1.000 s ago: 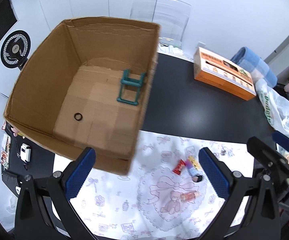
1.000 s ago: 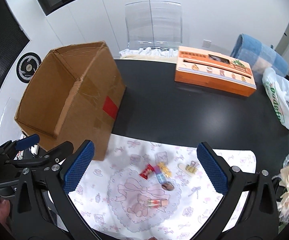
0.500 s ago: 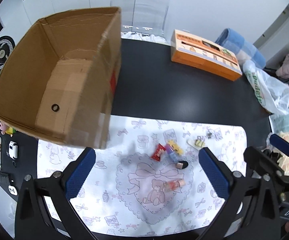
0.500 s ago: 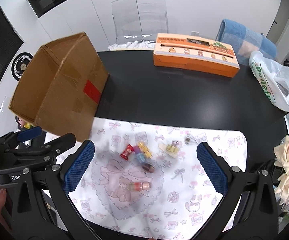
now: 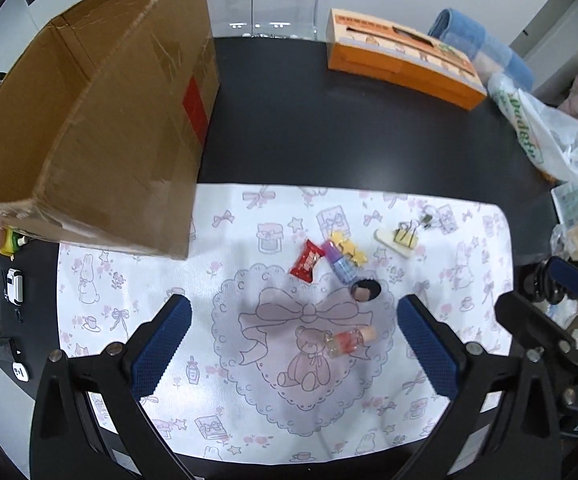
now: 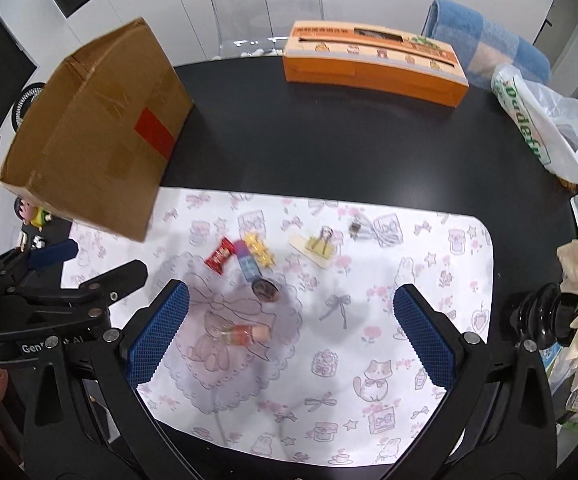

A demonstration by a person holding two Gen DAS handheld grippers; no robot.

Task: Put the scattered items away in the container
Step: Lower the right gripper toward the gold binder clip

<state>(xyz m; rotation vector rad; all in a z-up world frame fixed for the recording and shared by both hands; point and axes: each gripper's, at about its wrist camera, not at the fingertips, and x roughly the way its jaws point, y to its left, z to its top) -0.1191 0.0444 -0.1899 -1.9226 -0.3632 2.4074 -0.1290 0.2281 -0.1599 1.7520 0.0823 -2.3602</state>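
- Cardboard box upper left of frame, mouth facing away, nothing visible inside.
- L gripper & R gripper: both jaws wide open, empty.
- Small bottle centre-low, between L pads, long axis left-right across the jaws; L looks nearer.
- Red candy, clip further up.

One cardboard box, one red candy, two binder clips, one small bottle

Matt brown cardboard box, glossy black table, and crinkly clear plastic bag.
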